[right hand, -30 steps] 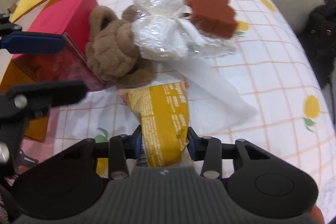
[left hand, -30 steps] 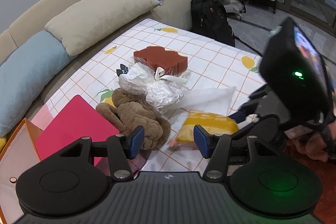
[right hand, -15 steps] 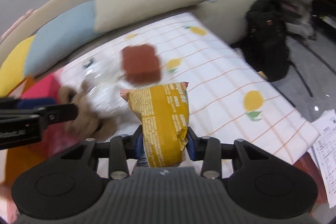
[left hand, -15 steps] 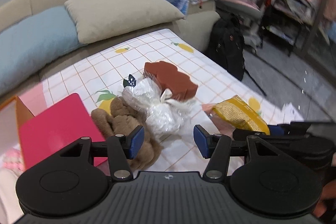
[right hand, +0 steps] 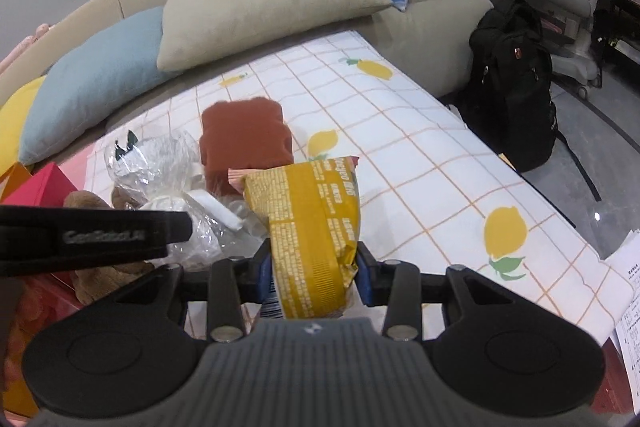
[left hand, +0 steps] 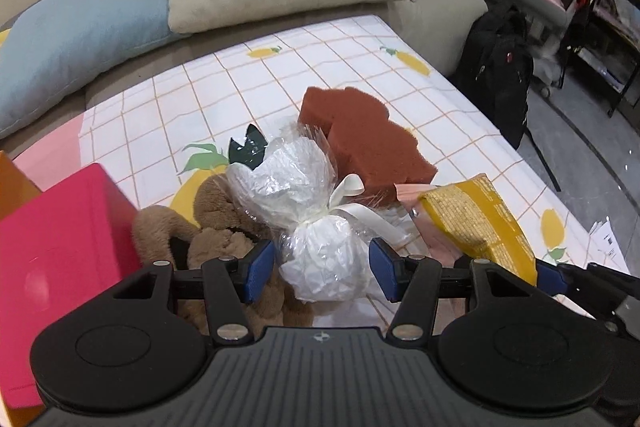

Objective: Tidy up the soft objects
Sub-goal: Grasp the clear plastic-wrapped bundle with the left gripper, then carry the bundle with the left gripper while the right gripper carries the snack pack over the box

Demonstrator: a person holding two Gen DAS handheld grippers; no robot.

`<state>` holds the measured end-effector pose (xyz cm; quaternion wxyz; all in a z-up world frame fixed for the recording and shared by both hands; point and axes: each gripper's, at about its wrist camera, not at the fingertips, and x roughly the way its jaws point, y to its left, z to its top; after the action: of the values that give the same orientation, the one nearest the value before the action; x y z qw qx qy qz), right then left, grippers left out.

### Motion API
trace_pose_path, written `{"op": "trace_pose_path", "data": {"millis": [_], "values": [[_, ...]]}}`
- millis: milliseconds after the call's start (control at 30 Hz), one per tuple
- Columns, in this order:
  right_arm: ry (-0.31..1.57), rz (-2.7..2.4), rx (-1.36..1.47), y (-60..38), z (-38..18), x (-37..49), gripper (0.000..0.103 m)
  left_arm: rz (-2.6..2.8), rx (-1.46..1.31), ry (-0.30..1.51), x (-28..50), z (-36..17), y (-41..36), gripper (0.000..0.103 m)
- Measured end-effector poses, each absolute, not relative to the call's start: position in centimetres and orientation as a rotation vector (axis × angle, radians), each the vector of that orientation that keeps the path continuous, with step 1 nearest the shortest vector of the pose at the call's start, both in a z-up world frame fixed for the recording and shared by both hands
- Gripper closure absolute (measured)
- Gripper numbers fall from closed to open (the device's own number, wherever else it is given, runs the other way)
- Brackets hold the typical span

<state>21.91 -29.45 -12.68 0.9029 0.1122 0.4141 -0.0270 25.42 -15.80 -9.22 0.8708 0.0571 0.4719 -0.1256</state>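
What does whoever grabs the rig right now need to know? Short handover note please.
Right gripper: shut on the yellow snack packet, held above the lemon-print tablecloth.
Left gripper: open, holding nothing, fingers either side of the cellophane-wrapped bundle in its view; contact cannot be told.
On the tablecloth: the bundle lies against the brown plush toy; the brown sponge is just behind them. Red box sits at the left edge.
Done: packet picked up.
Left: place the packet, then likely the bundle, plush and sponge. The destination is not shown.
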Motion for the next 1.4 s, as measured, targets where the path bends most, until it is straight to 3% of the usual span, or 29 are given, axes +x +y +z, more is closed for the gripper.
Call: {"op": "trace_pose_path", "data": {"millis": [233, 300, 433, 900, 1400], "values": [[0.862, -0.049, 0.257, -29.8, -12.8, 21.8, 0.064, -0.264, 0.155, 0.993, 25.9, -10.9, -16.2, 0.038], [0.864, -0.046, 0.256, -29.8, -12.8, 21.8, 0.064, -0.270, 0.171, 0.981, 25.7, -11.0, -16.2, 0.053], [0.862, -0.038, 0.254, -29.8, -12.8, 21.9, 0.064, -0.282, 0.179, 0.941, 24.8, -10.3, -15.9, 0.061], [0.906, -0.002, 0.321, -30.4, -10.7, 18.3, 0.063, -0.378, 0.076, 0.869, 17.6, -4.2, -12.2, 0.062], [0.960, 0.224, 0.308, -23.5, -6.6, 10.5, 0.063, -0.337, -0.040, 0.859, 6.2, -0.5, -2.2, 0.062]]}}
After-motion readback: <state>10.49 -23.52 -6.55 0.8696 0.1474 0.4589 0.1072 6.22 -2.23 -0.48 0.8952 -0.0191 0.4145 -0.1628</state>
